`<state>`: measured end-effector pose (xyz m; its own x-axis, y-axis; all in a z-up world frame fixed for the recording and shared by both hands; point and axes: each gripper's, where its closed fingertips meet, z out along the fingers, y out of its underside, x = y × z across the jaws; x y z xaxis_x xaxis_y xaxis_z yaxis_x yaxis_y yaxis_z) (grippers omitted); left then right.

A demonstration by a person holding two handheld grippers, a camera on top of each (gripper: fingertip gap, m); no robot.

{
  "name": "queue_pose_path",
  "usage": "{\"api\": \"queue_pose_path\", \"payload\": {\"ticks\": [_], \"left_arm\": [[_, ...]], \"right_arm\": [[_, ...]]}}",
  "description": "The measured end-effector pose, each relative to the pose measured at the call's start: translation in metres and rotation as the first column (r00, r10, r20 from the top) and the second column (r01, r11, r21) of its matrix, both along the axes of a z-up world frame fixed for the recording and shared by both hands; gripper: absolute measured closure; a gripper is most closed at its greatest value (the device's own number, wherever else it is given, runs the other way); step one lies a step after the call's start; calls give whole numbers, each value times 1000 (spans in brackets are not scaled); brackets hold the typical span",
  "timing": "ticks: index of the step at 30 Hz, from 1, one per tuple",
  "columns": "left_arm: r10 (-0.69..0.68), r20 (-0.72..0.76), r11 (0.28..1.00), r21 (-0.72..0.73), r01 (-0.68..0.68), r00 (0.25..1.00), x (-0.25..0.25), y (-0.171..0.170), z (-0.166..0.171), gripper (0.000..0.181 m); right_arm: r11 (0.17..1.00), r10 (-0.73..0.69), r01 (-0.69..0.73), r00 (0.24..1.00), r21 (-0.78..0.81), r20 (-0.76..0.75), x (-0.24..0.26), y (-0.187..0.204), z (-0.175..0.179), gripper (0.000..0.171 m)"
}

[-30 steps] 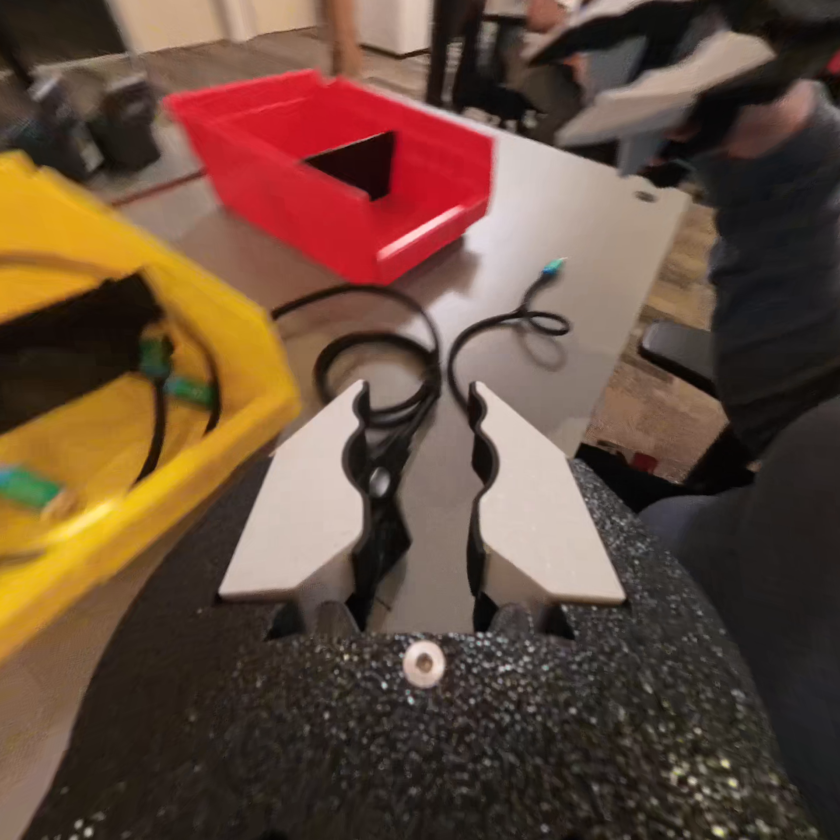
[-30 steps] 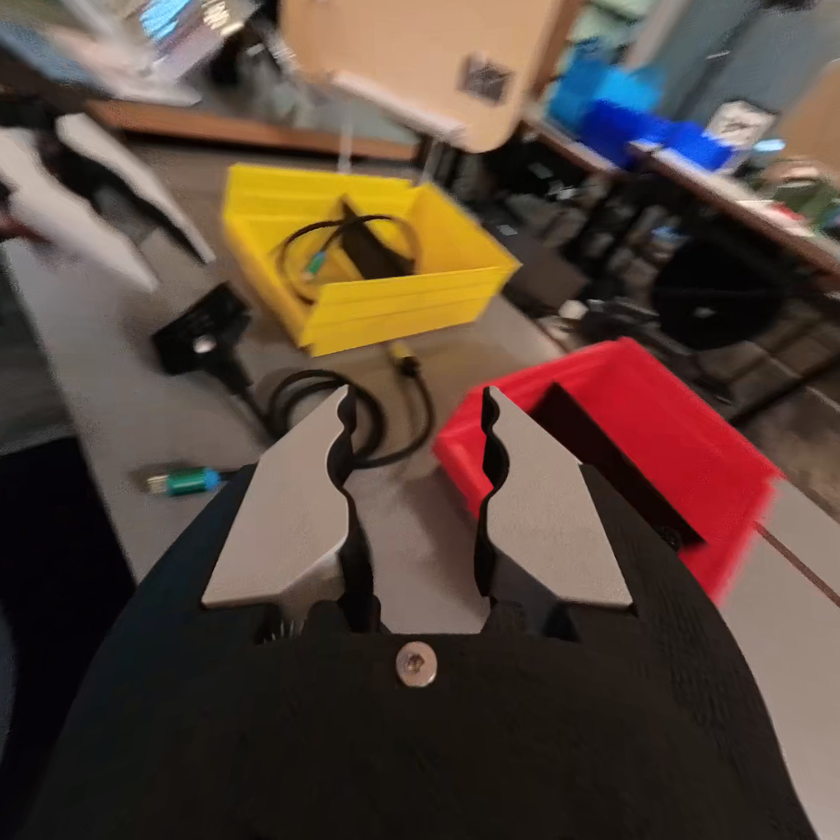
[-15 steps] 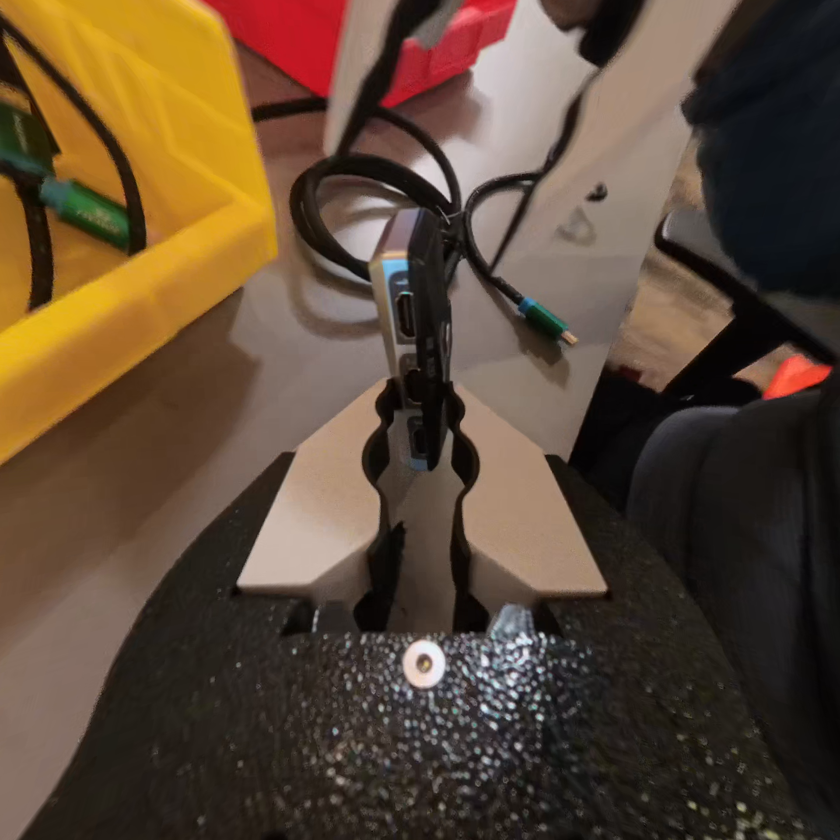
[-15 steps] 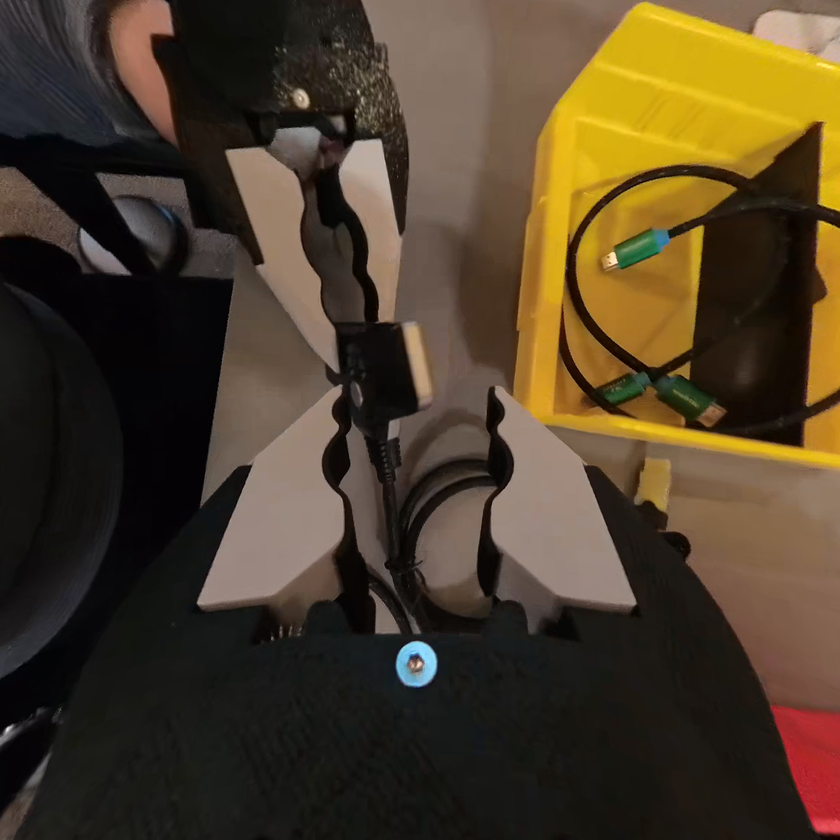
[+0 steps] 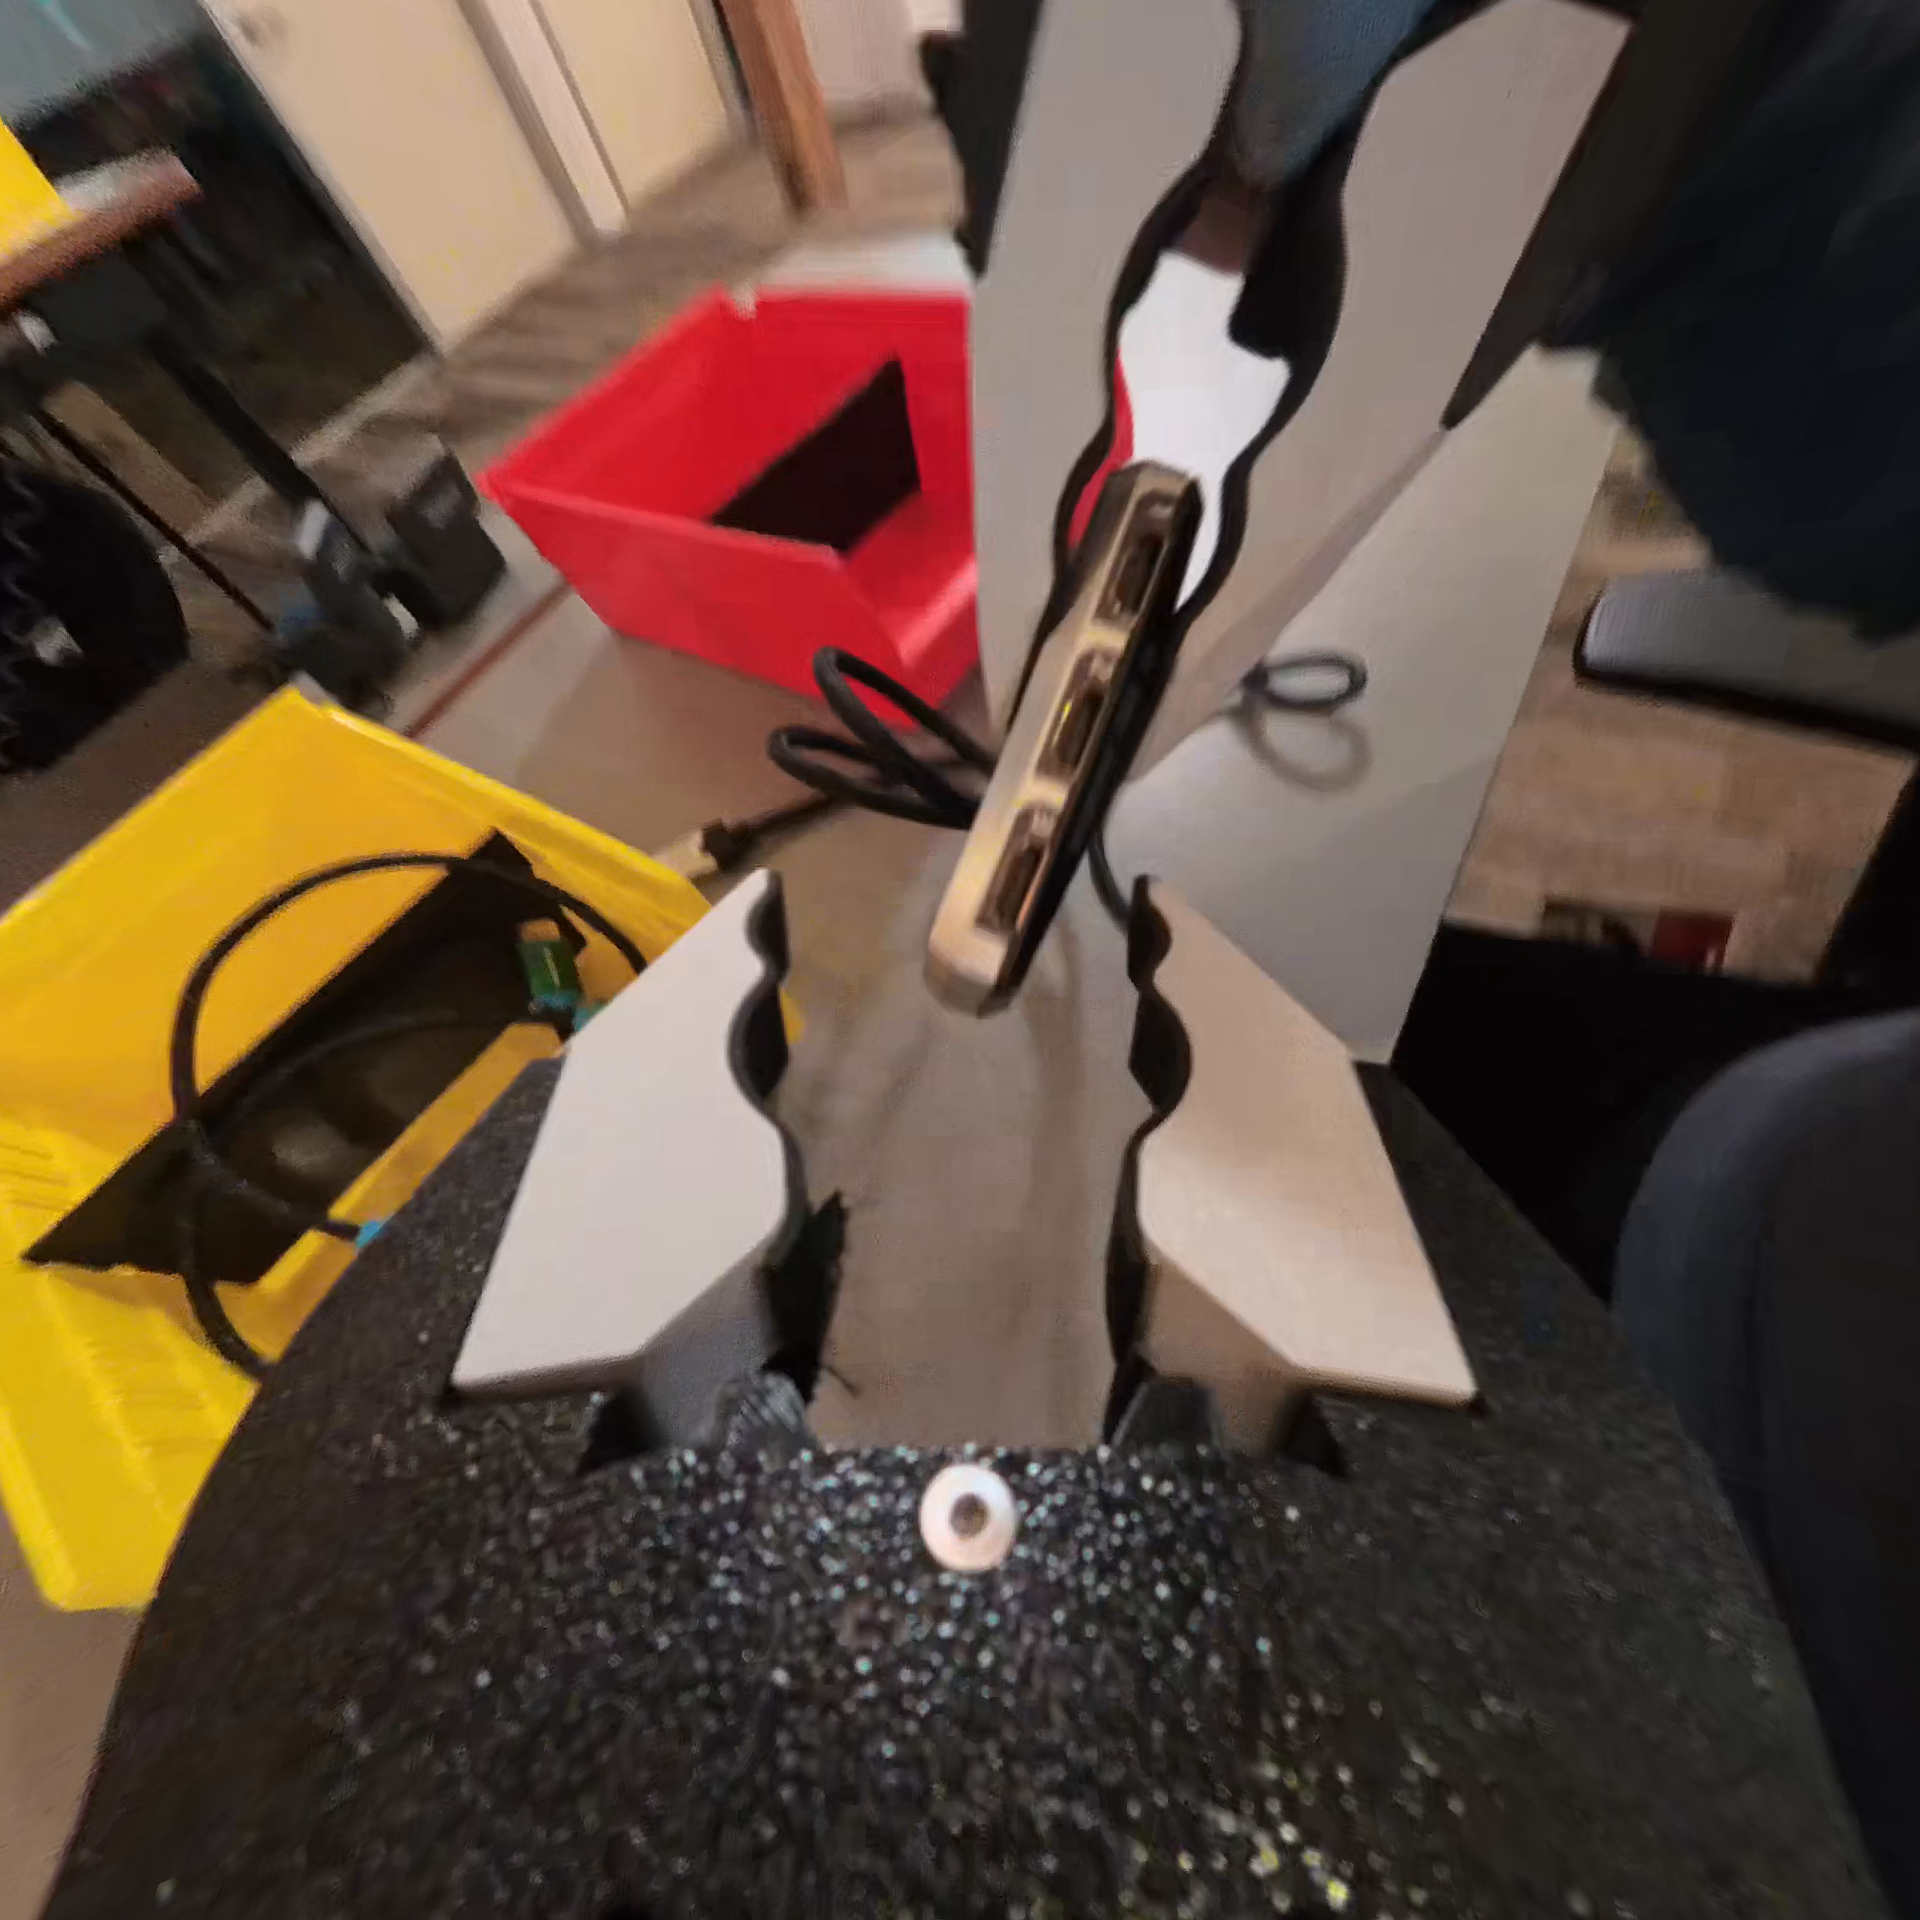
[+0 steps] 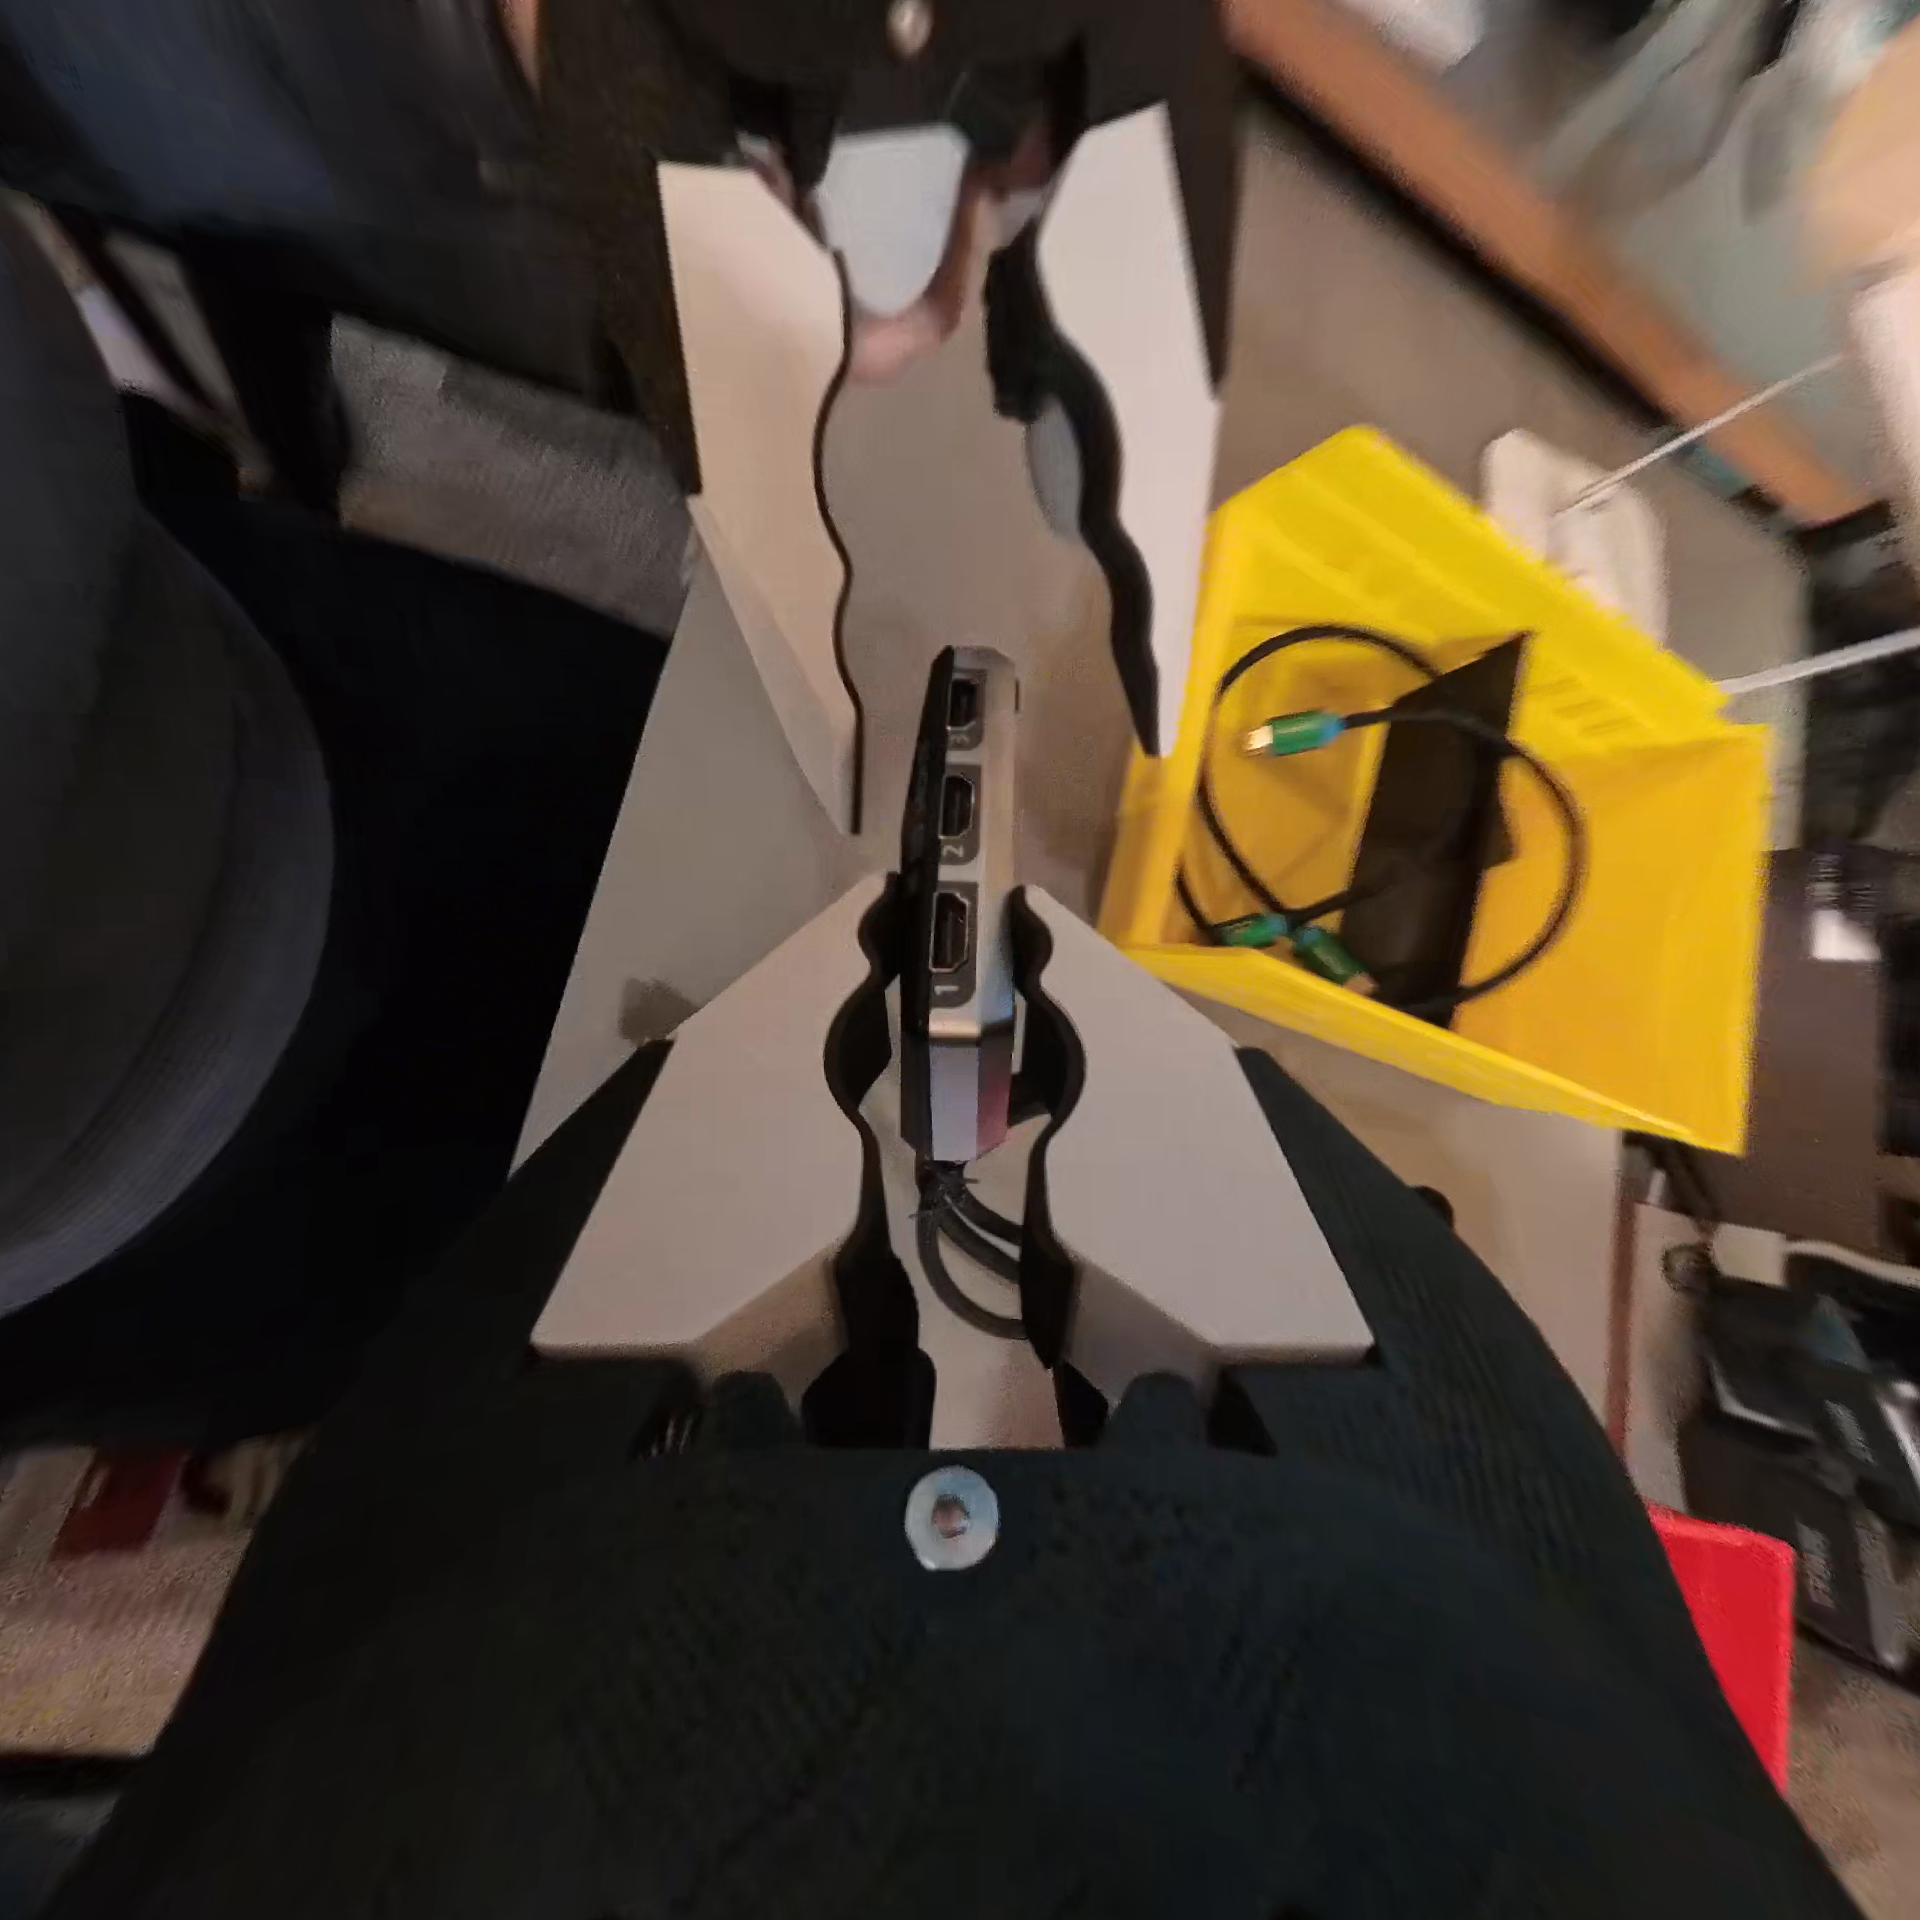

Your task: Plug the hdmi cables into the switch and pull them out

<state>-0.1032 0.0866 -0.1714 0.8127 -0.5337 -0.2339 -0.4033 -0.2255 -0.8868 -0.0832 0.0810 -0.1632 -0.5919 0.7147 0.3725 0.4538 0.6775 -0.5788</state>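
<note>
Two grippers: right gripper (image 6: pixel 954 935) jaws clamp the switch (image 6: pixel 961 894) by its cable end; left gripper (image 5: pixel 954 914) jaws wide, empty. Risk: narrow edge grip lets switch pivot when a plug pushes.

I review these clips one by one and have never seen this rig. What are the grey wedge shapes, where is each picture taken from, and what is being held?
The wedges are fingers of two hand-held grippers; each carries a camera looking along its own fingers. In the right wrist view, the right gripper is shut on the switch, a small grey and black box whose row of ports is empty. The left gripper, seen in its own view, is open and holds nothing; the switch hangs just ahead of it. On the grey table stand a yellow bin holding green-tipped cables, a red bin, and a loose black cable.
</note>
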Motion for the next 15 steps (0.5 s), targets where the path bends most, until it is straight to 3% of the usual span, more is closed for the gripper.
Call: {"api": "queue_pose_path", "payload": {"ticks": [4,7,10,13,15], "left_arm": [[-177,234,974,178,137,956,26,-2,45,104],[-302,256,934,273,231,918,50,-1,61,106],[-403,234,887,339,315,885,75,-2,73,119],[-467,209,851,369,373,859,90,-5,77,147],[-473,203,852,353,387,858,93,-5,73,148]], "right_arm": [[994,-5,-22,969,-106,-246,23,7,55,152],[976,26,-104,927,-190,-374,36,-1,81,153],[954,70,-186,900,-236,-429,43,-12,86,152],[940,92,-220,899,-260,-429,46,-18,78,152],[938,86,-220,897,-268,-434,48,-18,74,152]]}}
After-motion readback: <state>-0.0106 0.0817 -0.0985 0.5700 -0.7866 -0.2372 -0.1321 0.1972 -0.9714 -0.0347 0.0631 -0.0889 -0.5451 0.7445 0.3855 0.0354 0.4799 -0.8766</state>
